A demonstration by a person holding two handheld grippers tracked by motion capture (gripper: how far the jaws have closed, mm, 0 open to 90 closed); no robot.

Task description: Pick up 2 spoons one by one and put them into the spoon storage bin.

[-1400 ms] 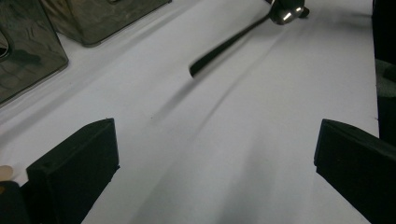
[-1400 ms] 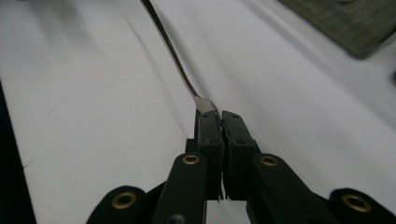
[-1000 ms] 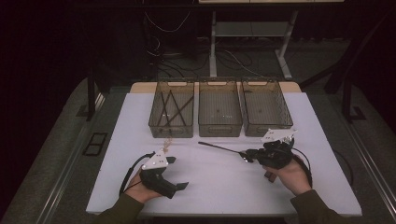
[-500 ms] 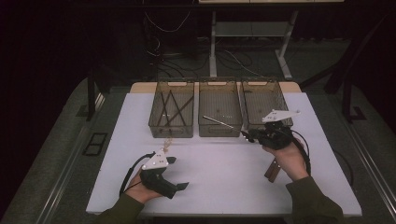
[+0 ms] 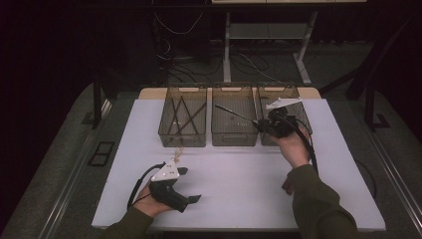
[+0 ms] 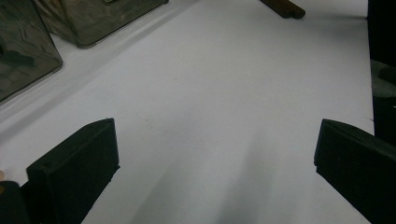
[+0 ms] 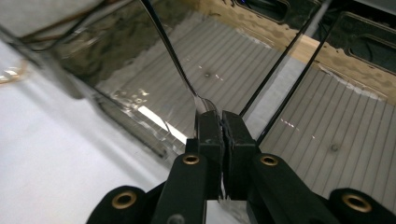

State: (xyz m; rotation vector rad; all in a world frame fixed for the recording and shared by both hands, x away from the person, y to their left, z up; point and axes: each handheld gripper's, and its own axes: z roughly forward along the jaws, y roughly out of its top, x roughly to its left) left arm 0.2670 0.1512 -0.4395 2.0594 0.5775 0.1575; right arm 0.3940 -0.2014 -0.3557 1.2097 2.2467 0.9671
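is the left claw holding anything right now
No, the left claw stands wide open over the bare white table, with nothing between its jaws.

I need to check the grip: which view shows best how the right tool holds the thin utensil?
The right gripper view: the right tool is shut on the thin utensil at its end. The high view shows the utensil over the middle bin, small.

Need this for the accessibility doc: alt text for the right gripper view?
The right gripper, jaws shut on a thin dark utensil, holds it slanting up over the middle bin, a clear bin with a ribbed floor. A second clear bin sits beside it on the white table.
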